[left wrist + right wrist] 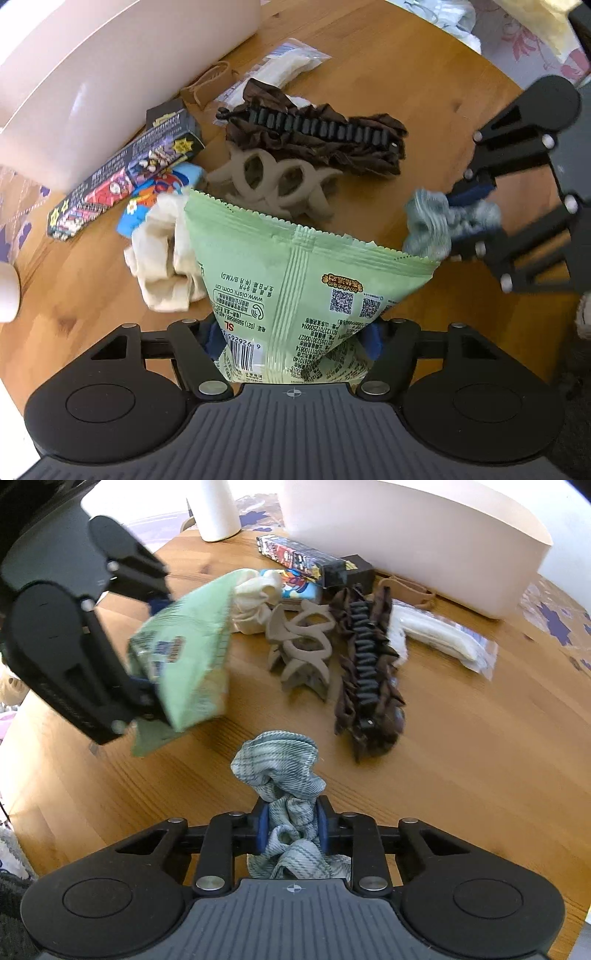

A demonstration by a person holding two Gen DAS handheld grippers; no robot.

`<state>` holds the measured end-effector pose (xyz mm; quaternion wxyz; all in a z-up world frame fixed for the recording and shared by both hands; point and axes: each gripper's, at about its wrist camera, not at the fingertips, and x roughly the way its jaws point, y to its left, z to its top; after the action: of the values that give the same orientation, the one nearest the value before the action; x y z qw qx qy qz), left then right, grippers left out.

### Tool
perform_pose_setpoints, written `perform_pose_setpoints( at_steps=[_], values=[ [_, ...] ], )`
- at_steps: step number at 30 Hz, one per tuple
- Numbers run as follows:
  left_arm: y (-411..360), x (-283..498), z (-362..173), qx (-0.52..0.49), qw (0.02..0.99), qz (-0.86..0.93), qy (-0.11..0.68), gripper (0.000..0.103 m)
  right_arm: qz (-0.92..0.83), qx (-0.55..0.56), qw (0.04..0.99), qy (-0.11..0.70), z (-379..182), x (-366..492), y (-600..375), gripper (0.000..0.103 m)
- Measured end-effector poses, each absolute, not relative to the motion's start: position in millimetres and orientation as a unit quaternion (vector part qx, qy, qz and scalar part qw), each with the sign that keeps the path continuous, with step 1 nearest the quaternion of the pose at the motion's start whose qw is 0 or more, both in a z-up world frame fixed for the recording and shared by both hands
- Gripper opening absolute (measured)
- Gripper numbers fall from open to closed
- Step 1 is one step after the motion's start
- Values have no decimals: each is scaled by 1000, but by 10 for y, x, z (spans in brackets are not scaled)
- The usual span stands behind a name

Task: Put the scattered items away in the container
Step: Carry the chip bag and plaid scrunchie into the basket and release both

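Note:
My left gripper (293,341) is shut on a green snack bag (295,280) and holds it above the wooden table (424,92); the bag also shows in the right wrist view (184,653). My right gripper (291,830) is shut on a grey-green plaid scrunchie (288,775), seen at the right in the left wrist view (443,225). On the table lie a beige hair claw (299,646), a brown ruffled hair clip (365,664), a cream scrunchie (162,266), a dark printed box (122,173) and a clear bag of white cloth (439,635). The white container (424,542) stands behind them.
A white cylinder (218,509) stands at the table's far left edge. A small blue cartoon packet (299,587) lies by the box, and a small brown paper bag (207,85) sits against the container. The table's round edge curves near both grippers.

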<state>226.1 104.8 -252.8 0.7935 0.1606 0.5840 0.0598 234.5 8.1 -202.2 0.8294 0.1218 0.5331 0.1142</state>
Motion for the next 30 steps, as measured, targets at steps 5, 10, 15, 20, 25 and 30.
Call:
perform_pose_setpoints(
  at_steps=[5,10,15,20,25,30],
  values=[
    [984,2063,-2462,160,797,54,580,69,112,135,838,516,-1932,2181,-61,24],
    [957,1903,-2350,163,803,68,569,69,97,139,845,506,-1860,2105,-230,24],
    [957,1855,-2167,158,818,83,547,69,77,151,853,493,-1717,2067,-447,24],
    [941,1706,-1898,176,829,87,524,69,67,146,867,472,-1519,2085,-650,24],
    [952,1729,-1654,197,839,93,499,69,51,144,882,446,-1314,2151,-869,24],
    [997,1815,-1394,215,849,105,472,69,33,134,895,424,-1140,2282,-1091,24]
  ],
)
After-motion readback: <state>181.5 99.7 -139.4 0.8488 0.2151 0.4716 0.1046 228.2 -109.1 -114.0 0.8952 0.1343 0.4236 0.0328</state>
